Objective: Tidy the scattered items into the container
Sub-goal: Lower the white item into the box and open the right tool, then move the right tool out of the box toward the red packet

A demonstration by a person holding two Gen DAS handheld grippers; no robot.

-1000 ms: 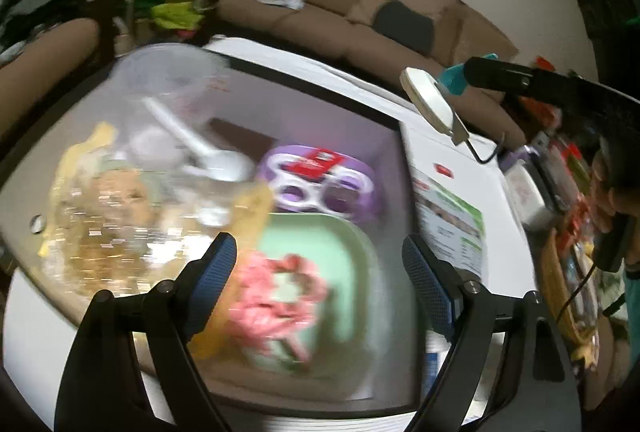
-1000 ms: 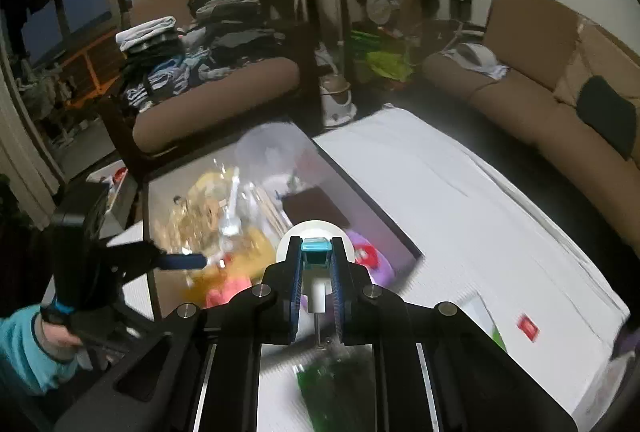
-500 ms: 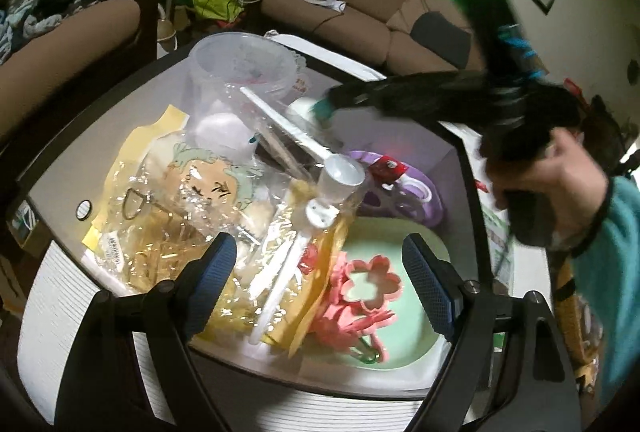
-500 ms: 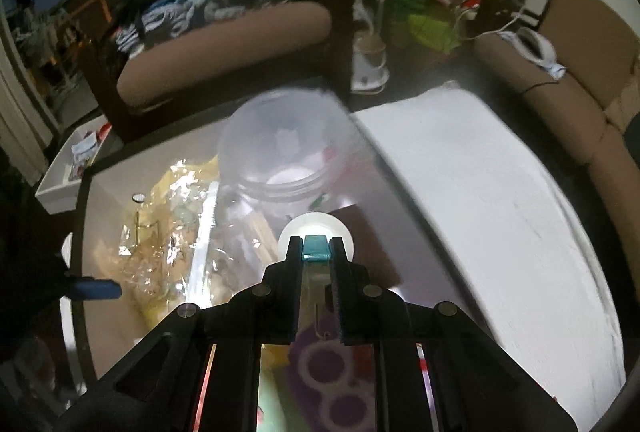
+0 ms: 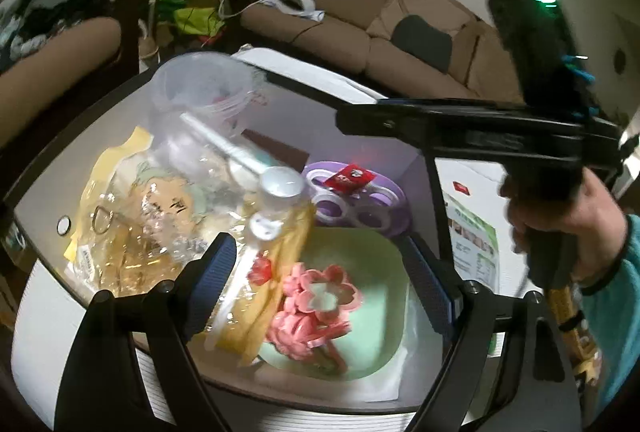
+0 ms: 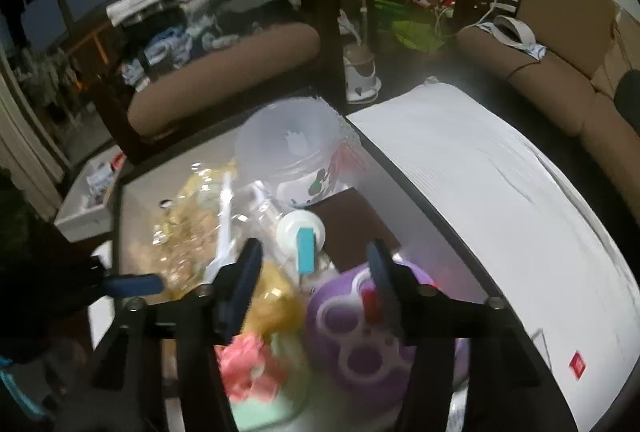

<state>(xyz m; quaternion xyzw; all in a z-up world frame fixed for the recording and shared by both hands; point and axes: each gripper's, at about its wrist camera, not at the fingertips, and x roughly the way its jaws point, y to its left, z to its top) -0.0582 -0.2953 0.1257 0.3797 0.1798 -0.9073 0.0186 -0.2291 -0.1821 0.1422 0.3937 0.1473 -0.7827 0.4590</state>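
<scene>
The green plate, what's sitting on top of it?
Pink flower-shaped cutters lie on the green plate. A yellow packet's edge covers its left side; what's under there is hidden.

1. The counter (image 6: 460, 167) had a white ribbed cover on top.
2. A big box (image 5: 416, 167) with a dark rim sat on the counter and was full of things.
3. A leaflet (image 5: 476, 244) with green on it lay flat on the white cover, just beside the box.
4. A small red sticker (image 6: 577, 366) lay on the white cover too, near the box's edge.
</scene>
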